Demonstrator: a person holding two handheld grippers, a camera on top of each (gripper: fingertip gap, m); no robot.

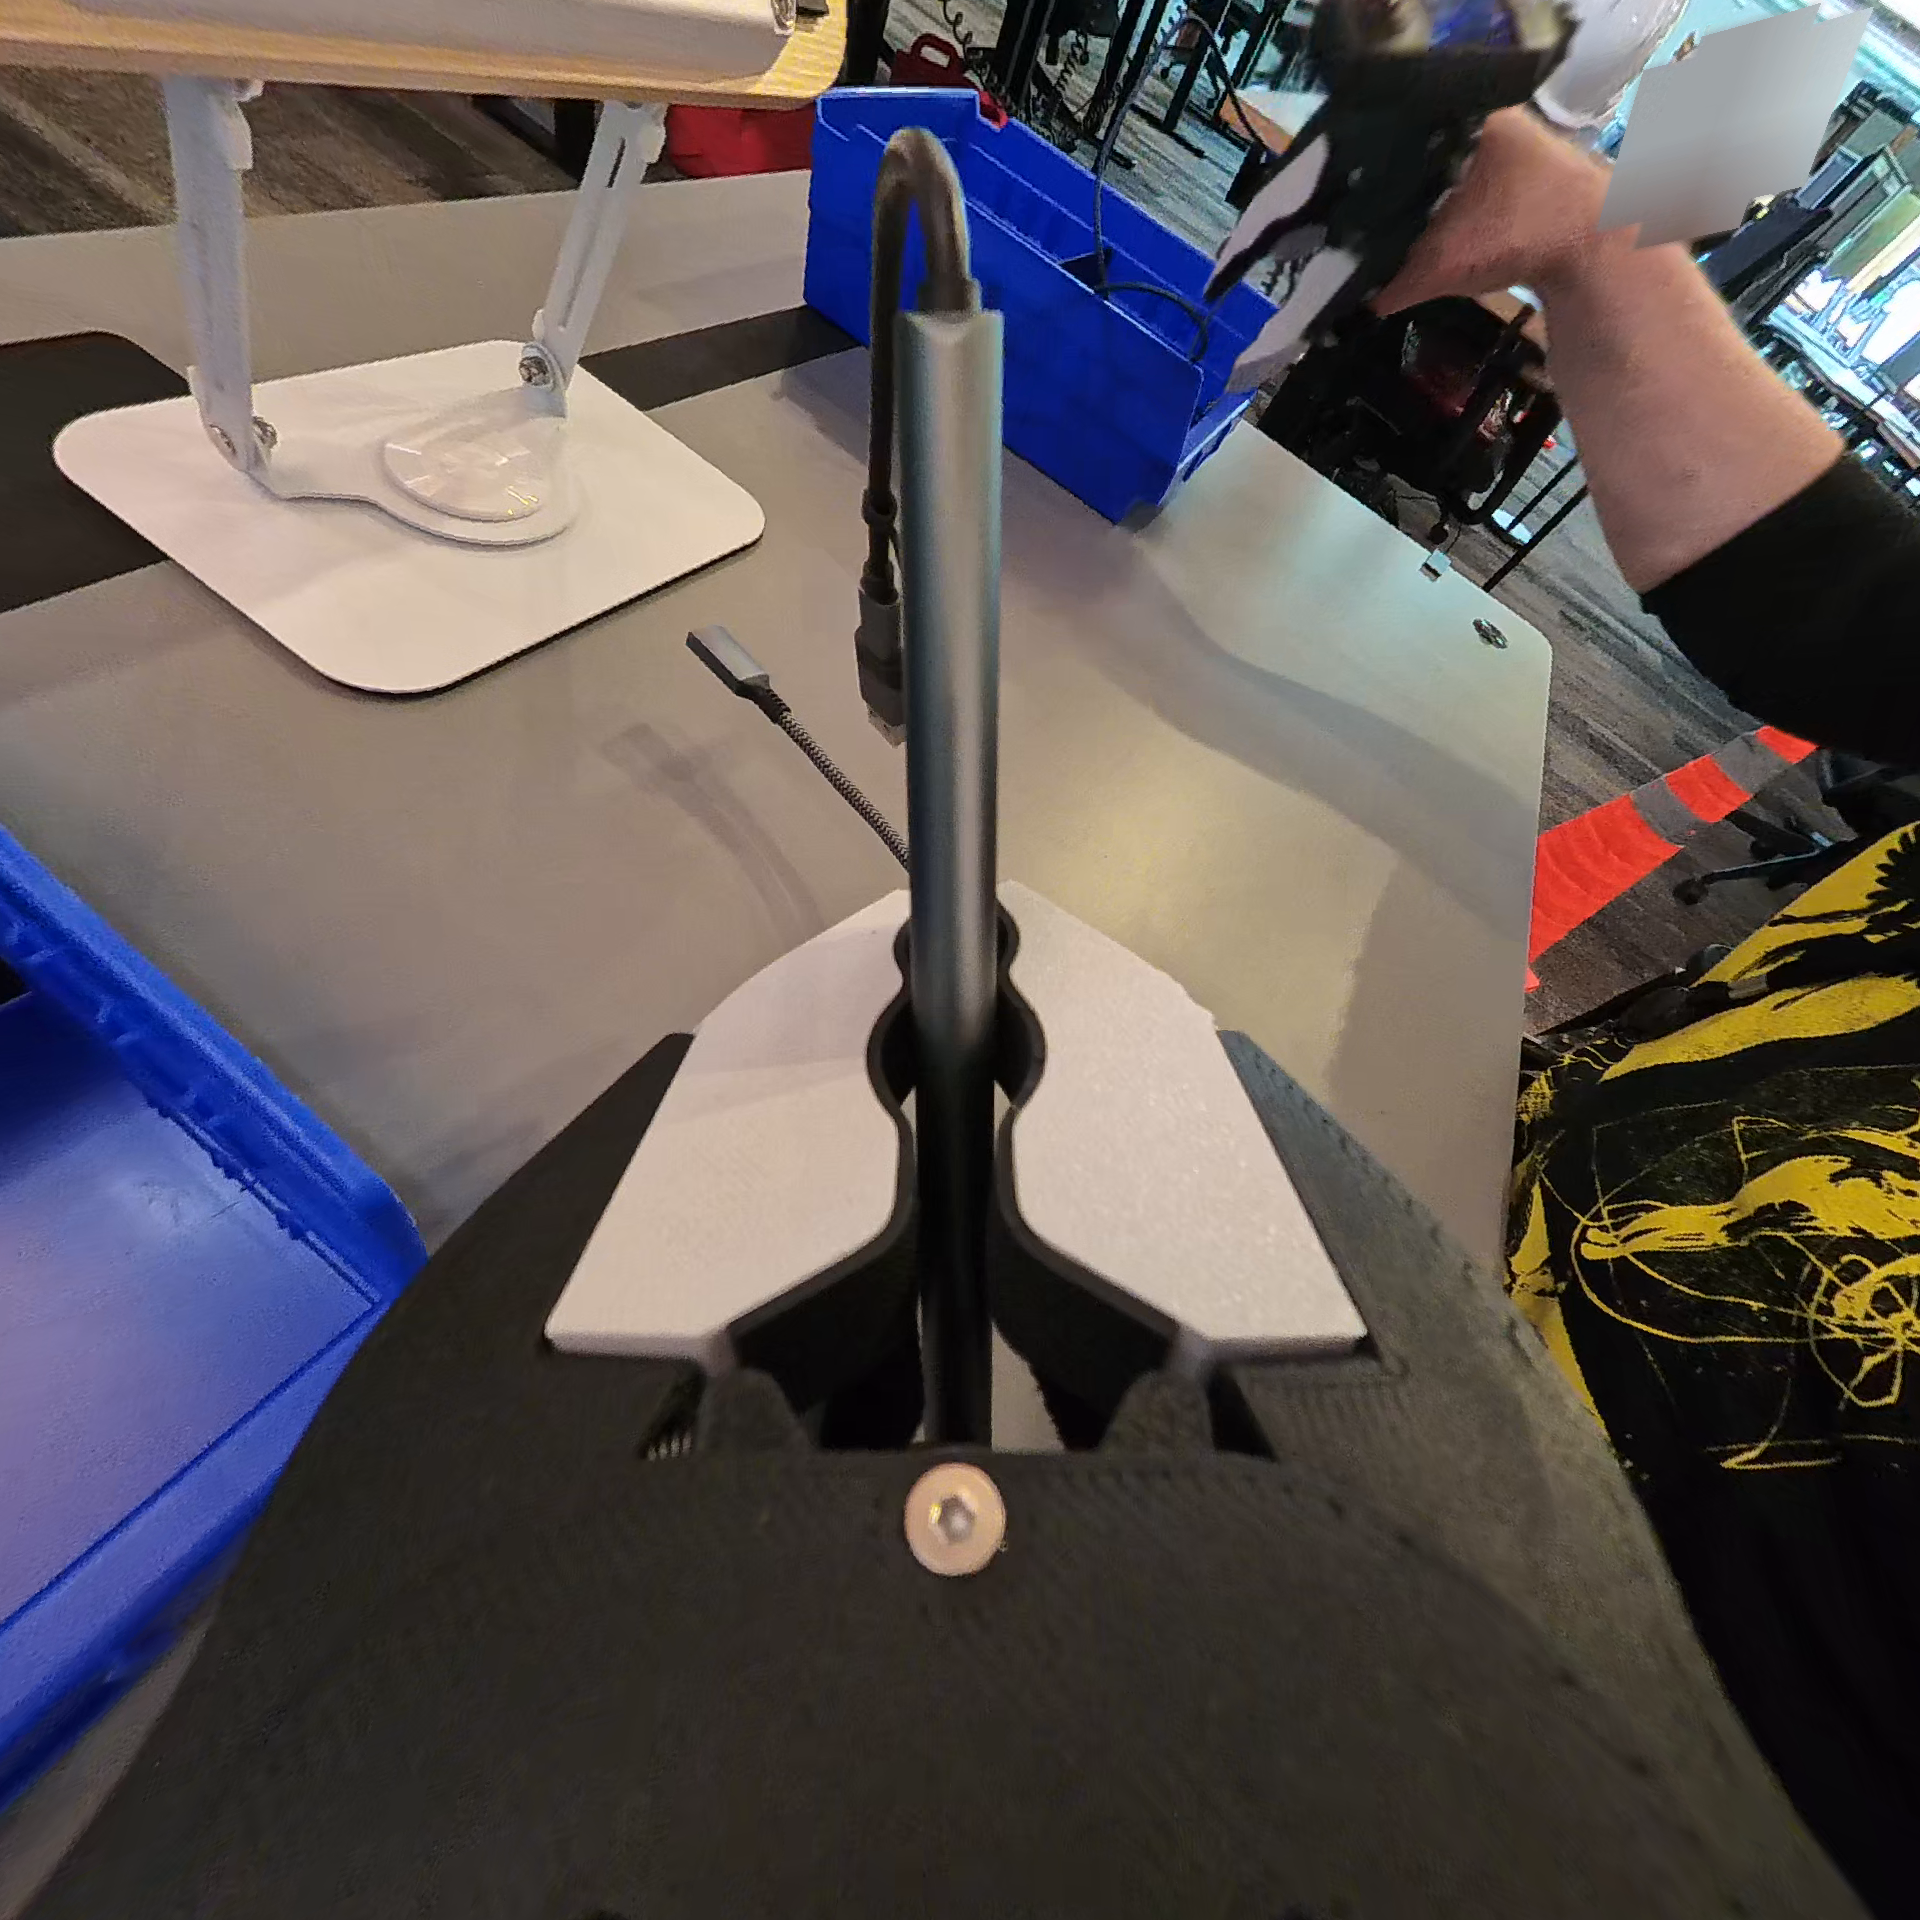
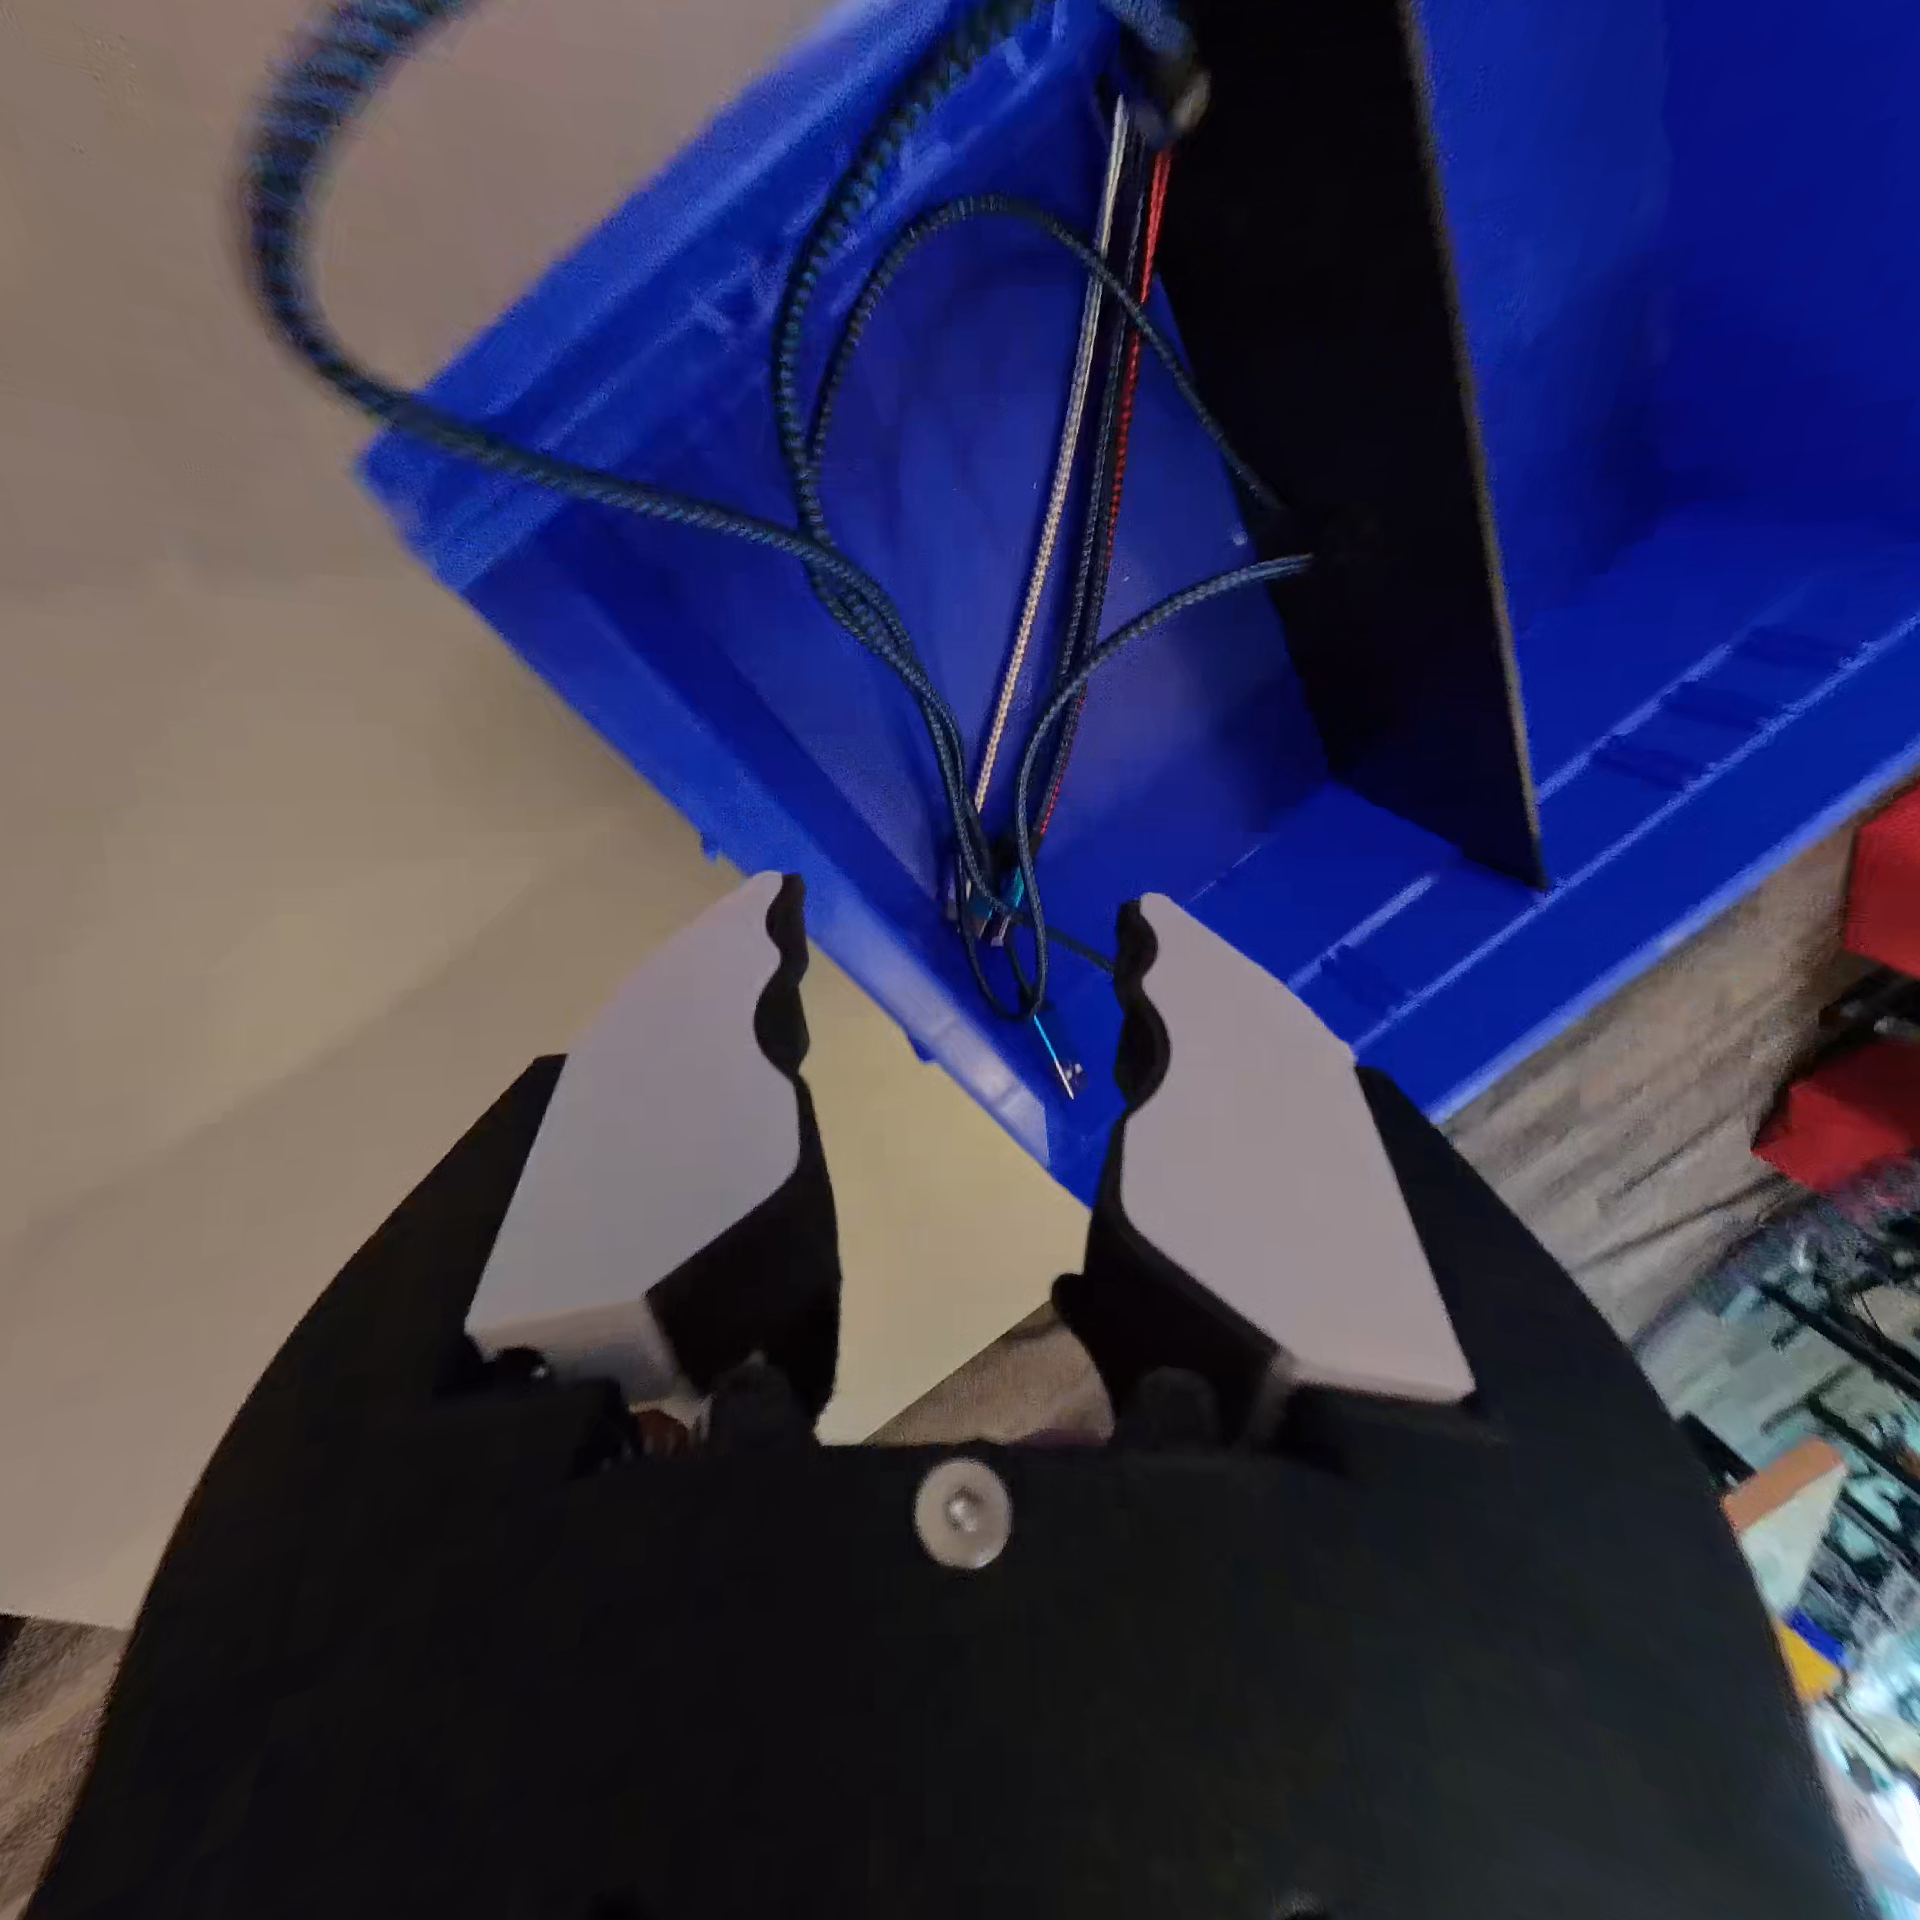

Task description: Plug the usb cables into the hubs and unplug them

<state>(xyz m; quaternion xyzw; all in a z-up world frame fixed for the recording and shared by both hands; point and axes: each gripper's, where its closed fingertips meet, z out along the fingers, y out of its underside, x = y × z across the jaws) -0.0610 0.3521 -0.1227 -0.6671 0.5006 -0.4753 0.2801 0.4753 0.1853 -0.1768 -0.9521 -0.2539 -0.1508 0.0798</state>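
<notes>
One hub [image 1: 951,644] is up in the air, a slim grey bar gripped edge-on between the pads of the left gripper [image 1: 954,935], jaws clenched tight on it, its own short dark lead [image 1: 883,416] looping over the top and dangling down its left side. Nothing plugged into it that I can see. Just beyond it a braided cable [image 1: 790,727] lies on the grey table [image 1: 1247,727], silver plug free. Over at the far blue bin [image 2: 1662,727], the right gripper [image 2: 961,935] hangs with jaws spread wide, nothing in them, poised above a tangle of braided cables [image 2: 997,727] in the bin's corner. So this reads as the fetch between rounds. Next up, I'd judge: drop in, pinch one plug cleanly out of that knot without dragging its neighbours, then line it up with a port.
</notes>
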